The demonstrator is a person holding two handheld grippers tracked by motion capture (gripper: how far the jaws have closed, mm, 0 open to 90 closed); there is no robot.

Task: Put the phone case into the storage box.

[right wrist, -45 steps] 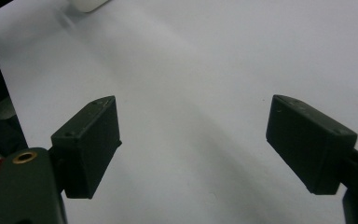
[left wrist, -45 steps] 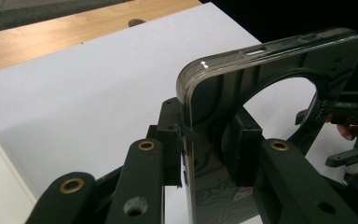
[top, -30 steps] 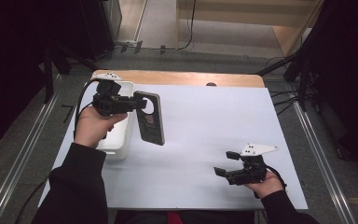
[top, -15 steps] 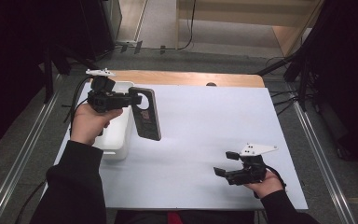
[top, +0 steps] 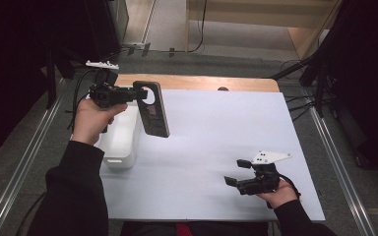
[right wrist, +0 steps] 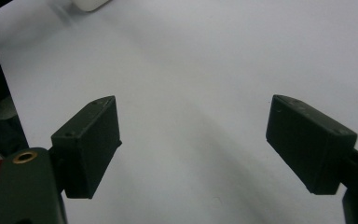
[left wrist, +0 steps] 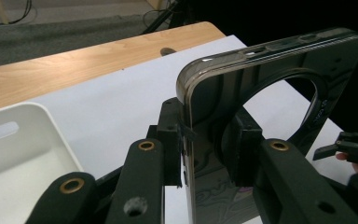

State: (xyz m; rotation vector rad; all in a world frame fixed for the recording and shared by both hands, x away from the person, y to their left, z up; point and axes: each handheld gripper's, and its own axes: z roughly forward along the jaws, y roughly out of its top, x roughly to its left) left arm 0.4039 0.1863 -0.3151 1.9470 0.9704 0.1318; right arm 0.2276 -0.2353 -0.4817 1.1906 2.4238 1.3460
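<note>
The left gripper (top: pixel 128 94) is clenched on a dark phone case (top: pixel 152 109) — in the left gripper view its pads pinch the case (left wrist: pixel 270 74) from both faces at the end with the big round camera cutout. Seen from the high view, the case hangs in the air above the near-right edge of the white bin (top: pixel 120 142), its long axis running from the gripped top end down and toward the person, tilted slightly right, with the free end over the white table sheet (top: pixel 216 128). The right gripper (top: pixel 238 174) rests well apart at the near right corner, jaws spread wide with nothing between them (right wrist: pixel 191 140). The left hand (top: pixel 91 118) is therefore the only one placed to act; the bin lies just below and left of the case, so lowering it there looks like a short move along that long axis
</note>
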